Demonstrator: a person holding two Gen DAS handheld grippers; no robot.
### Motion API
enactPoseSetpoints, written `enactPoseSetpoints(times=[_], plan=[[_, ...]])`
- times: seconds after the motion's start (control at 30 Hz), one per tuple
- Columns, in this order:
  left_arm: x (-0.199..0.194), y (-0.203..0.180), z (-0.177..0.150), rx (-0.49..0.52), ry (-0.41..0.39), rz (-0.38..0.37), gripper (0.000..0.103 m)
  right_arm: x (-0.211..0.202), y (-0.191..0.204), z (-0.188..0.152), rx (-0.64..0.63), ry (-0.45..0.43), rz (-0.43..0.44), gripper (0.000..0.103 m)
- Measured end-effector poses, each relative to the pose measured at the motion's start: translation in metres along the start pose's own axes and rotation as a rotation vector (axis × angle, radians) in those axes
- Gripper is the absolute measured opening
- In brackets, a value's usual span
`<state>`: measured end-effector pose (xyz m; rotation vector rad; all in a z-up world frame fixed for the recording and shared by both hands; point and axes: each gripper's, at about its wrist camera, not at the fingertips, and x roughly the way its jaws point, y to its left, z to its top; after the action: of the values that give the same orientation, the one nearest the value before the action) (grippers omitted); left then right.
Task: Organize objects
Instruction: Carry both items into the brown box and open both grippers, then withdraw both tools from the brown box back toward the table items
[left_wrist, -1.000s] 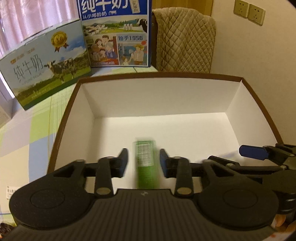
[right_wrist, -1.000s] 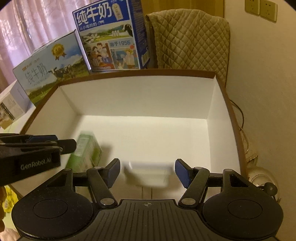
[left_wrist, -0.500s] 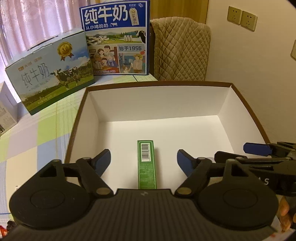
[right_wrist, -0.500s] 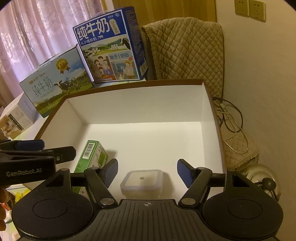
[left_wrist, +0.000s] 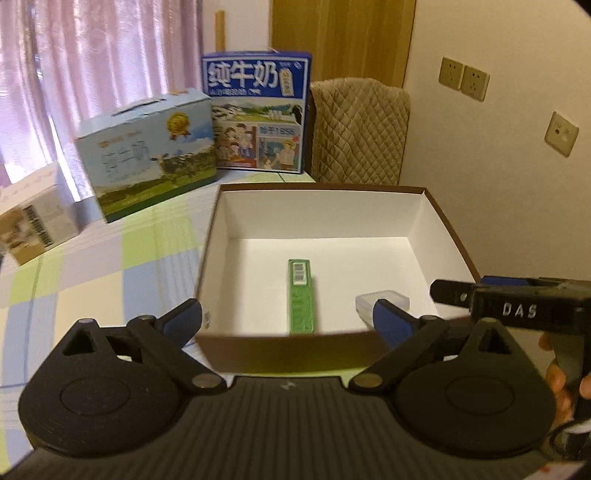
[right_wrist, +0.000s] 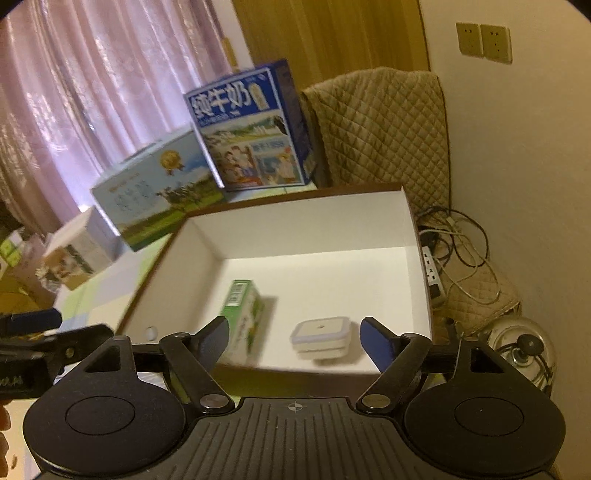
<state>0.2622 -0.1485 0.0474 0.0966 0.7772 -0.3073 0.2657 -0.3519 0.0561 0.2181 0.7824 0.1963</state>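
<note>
In white-lined box, green carton & small lidded tub lying apart; left gripper & right gripper spread wide, empty — best lift clear w/o clipping near rim.

Near end of the green carton hidden behind the brown box's front wall, and the clear lidded container half covered by a blue fingertip of the left claw. Print on the pale blue milk case smeared by blur, unreadable. Small cardboard box cut off at the left edge.
</note>
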Motion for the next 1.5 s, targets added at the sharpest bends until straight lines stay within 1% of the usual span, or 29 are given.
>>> enactPoseSetpoints(times=[0.13, 0.3, 0.4, 0.43, 0.6, 0.77, 0.9, 1.07, 1.2, 1.5], plan=[[-0.039, 0.010, -0.019, -0.022, -0.016, 0.045, 0.099, -0.030, 0.017, -0.011, -0.005, -0.015, 0.035, 0.079], [-0.081, 0.025, -0.044, -0.091, -0.002, 0.062, 0.100, -0.063, 0.038, -0.030, -0.017, -0.018, 0.074, 0.081], [-0.104, 0.028, -0.057, -0.100, -0.012, 0.088, 0.101, -0.080, 0.050, -0.040, -0.030, -0.021, 0.090, 0.081], [-0.112, 0.029, -0.061, -0.106, -0.016, 0.096, 0.102, -0.084, 0.053, -0.043, -0.031, -0.021, 0.099, 0.081], [-0.142, 0.039, -0.078, -0.143, -0.035, 0.117, 0.102, -0.100, 0.072, -0.060, -0.066, -0.006, 0.162, 0.081], [-0.163, 0.046, -0.096, -0.158, -0.050, 0.140, 0.102, -0.103, 0.090, -0.075, -0.109, 0.015, 0.214, 0.081], [-0.173, 0.057, -0.111, -0.187, -0.043, 0.151, 0.102, -0.096, 0.103, -0.086, -0.150, 0.044, 0.239, 0.081], [-0.173, 0.072, -0.128, -0.220, -0.020, 0.171, 0.102, -0.084, 0.113, -0.105, -0.191, 0.104, 0.254, 0.081], [-0.166, 0.081, -0.141, -0.235, 0.019, 0.189, 0.102, -0.071, 0.117, -0.118, -0.210, 0.155, 0.255, 0.081], [-0.138, 0.089, -0.162, -0.251, 0.122, 0.212, 0.102, -0.047, 0.121, -0.137, -0.250, 0.203, 0.232, 0.081]])
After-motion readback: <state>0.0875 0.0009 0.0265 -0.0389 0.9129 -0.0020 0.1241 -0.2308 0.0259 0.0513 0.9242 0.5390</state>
